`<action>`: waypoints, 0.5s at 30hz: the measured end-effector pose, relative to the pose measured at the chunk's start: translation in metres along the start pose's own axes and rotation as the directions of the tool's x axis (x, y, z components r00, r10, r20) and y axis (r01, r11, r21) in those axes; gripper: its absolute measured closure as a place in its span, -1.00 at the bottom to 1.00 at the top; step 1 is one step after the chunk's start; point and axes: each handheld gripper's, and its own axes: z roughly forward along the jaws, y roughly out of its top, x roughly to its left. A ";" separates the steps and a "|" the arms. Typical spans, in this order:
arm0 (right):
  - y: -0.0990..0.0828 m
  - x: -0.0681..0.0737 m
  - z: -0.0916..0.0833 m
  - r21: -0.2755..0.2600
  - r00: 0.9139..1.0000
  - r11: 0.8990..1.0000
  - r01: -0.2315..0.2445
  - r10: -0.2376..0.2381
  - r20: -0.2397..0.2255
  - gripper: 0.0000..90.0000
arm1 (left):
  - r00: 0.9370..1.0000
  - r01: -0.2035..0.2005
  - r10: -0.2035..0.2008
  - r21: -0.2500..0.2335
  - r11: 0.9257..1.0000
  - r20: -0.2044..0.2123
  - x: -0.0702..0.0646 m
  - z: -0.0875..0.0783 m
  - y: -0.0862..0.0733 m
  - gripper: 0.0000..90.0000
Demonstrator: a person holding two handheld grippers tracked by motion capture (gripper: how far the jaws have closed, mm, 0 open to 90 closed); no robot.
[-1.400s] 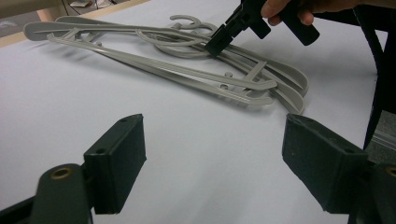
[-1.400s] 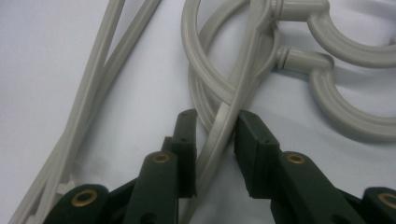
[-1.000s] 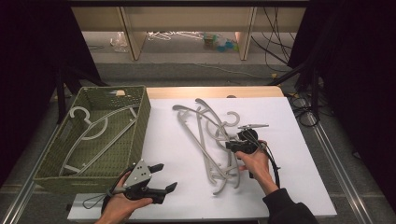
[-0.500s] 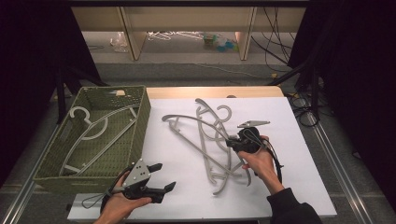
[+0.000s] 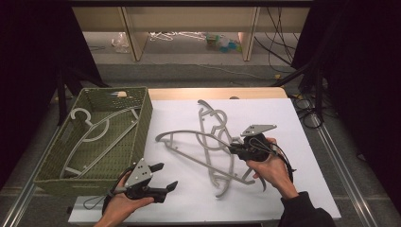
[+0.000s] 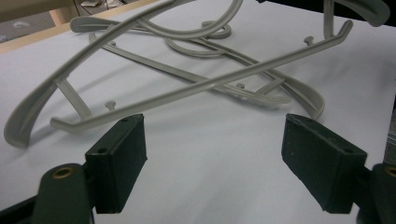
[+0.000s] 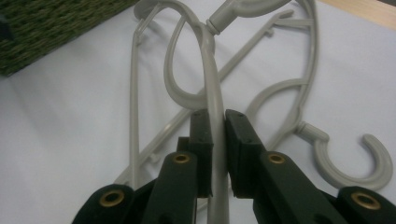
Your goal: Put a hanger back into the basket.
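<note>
My right gripper is shut on the arm of a grey plastic hanger. It holds that hanger tilted up off the white sheet, with the far end toward the basket. Other grey hangers lie crossed under it on the sheet. My left gripper rests near the front edge, open, with nothing between its pads. In the left gripper view the raised hanger crosses above the lying hangers just ahead of the jaws.
A green woven basket stands at the table's left with one grey hanger inside. The white sheet covers the table's right part. Cables and table legs stand beyond the right edge.
The right gripper has risen with the hanger, lifting it off the pile and swinging its far end left toward the basket. The left gripper has stayed in place.
</note>
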 end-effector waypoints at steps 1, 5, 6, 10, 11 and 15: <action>0.000 0.000 0.000 0.000 1.000 1.000 0.000 0.000 0.000 0.83 | 1.000 0.000 0.000 0.000 1.000 0.000 0.000 0.000 0.000 -0.51; 0.000 0.008 -0.004 -0.002 0.999 0.999 0.045 -0.045 -0.029 0.83 | 1.000 -0.019 0.018 -0.020 1.000 -0.012 0.003 0.002 0.008 -0.50; -0.001 0.012 -0.007 0.011 0.998 0.999 0.048 -0.048 -0.038 0.83 | 0.999 -0.020 0.019 -0.026 0.999 -0.028 0.005 0.004 0.013 -0.49; -0.003 0.017 -0.010 0.004 0.996 0.998 0.070 -0.069 -0.057 0.83 | 0.999 -0.021 0.020 -0.033 0.999 -0.036 0.008 0.007 0.020 -0.49; -0.005 0.021 -0.013 0.009 0.995 0.997 0.074 -0.073 -0.065 0.83 | 0.999 -0.022 0.021 -0.028 0.999 -0.036 0.009 0.010 0.025 -0.49; -0.008 0.027 -0.018 0.005 0.990 0.994 0.109 -0.108 -0.086 0.83 | 0.998 -0.046 0.045 -0.012 0.999 -0.039 0.013 0.014 0.035 -0.47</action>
